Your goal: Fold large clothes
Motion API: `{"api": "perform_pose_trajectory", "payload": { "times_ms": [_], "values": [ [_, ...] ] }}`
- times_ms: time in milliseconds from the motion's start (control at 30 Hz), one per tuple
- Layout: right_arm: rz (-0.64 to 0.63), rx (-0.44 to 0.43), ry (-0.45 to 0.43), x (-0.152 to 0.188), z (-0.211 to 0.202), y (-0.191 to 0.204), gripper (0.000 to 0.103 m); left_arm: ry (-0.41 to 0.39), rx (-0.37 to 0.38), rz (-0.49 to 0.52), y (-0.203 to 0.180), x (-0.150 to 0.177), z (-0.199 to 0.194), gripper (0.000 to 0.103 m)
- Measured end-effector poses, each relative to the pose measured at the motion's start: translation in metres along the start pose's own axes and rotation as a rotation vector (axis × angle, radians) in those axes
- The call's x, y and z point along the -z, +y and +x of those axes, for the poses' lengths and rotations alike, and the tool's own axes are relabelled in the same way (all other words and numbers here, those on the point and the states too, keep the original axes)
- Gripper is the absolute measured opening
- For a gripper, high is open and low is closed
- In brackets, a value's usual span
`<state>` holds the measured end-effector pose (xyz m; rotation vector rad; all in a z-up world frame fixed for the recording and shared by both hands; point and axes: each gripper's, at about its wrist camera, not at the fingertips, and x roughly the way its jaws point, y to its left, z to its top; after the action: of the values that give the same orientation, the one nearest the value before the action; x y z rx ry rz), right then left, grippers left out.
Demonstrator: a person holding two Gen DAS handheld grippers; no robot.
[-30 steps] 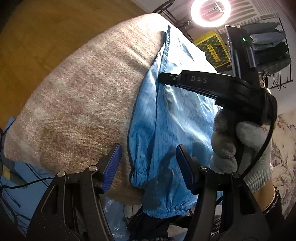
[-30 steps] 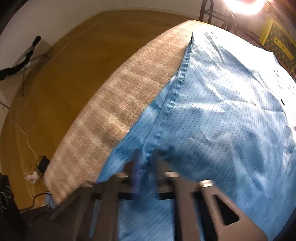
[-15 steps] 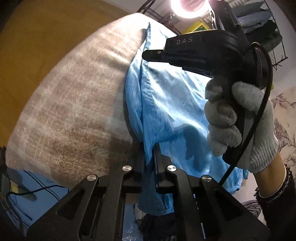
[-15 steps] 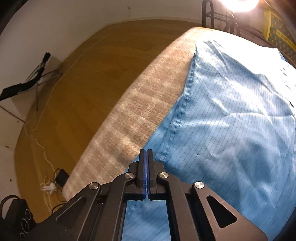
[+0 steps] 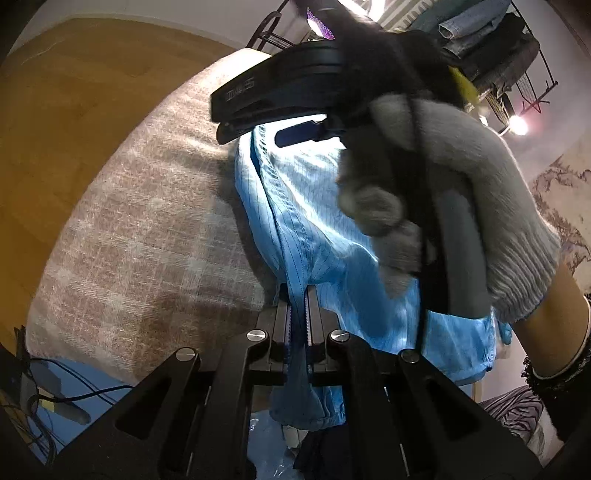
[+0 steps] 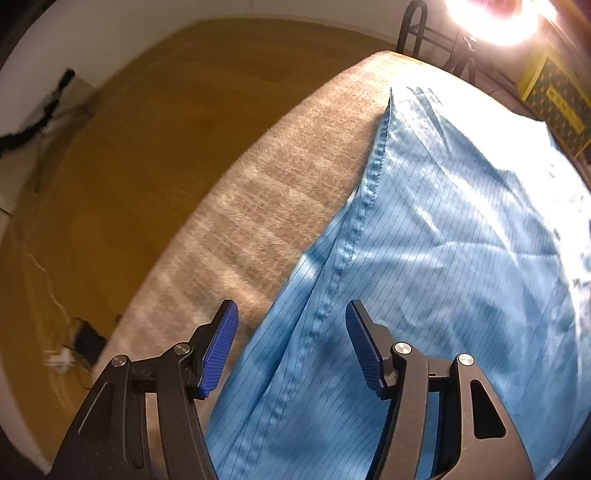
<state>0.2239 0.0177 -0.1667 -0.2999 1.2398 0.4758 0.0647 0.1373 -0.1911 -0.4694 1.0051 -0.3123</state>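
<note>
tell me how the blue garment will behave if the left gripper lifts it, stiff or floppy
Probably floppy: the blue garment already creases and bunches where the left gripper pinches it, and its cuff end droops off the blanket. Likely light, since the thin fabric lies in soft wrinkles. It may drag a little on the fuzzy blanket. The right gripper is open, so only one point holds it.

ring light glare top right | gloved hand blurred, backlit | fisheye edges dark, curved

Count: 1 blue striped garment; 1 plaid blanket beneath it. 2 grippers: left gripper, right gripper. 1 gloved hand. 1 clothes rack.
</note>
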Motion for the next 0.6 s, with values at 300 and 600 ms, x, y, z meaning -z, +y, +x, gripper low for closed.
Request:
{"api": "perform_pose_trajectory", "payload": {
  "times_ms": [300,600],
  "values": [
    [0.103,-0.06,-0.026,0.0,0.005,-0.033,0.003,-0.016,-0.024,0.093,-0.044,0.003,0.008,0.003],
    [0.344,-0.295,-0.218,0.028,-0.052,-0.121,0.002,-0.031,-0.052,0.246,-0.104,0.002,0.007,0.003]
  ]
}}
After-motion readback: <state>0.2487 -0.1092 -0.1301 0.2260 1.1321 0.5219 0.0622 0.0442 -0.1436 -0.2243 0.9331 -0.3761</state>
